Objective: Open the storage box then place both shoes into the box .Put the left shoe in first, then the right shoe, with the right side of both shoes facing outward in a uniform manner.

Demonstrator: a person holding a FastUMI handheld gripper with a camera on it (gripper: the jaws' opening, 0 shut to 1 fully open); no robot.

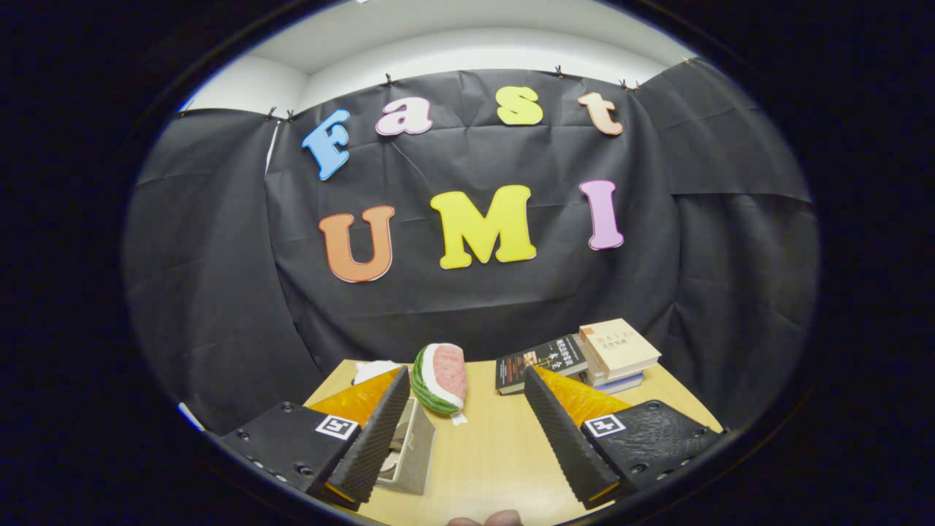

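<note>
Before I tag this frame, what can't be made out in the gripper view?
- Storage box: mostly hidden behind the left finger of the open tool; open or closed unclear.
- White object past that finger: only its top shows.
- Books: lower ones covered by the stack and the right finger.
- Watermelon-slice plush: tag too small.
- Fingertips: cut off.

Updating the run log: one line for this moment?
gripper: open, holding nothing | storage box: by one finger | watermelon toy: ahead | books: beyond

Watermelon slice toy (441, 380) on table (497, 446), books (584, 358) to its right, box (410, 456) nearer.
</note>
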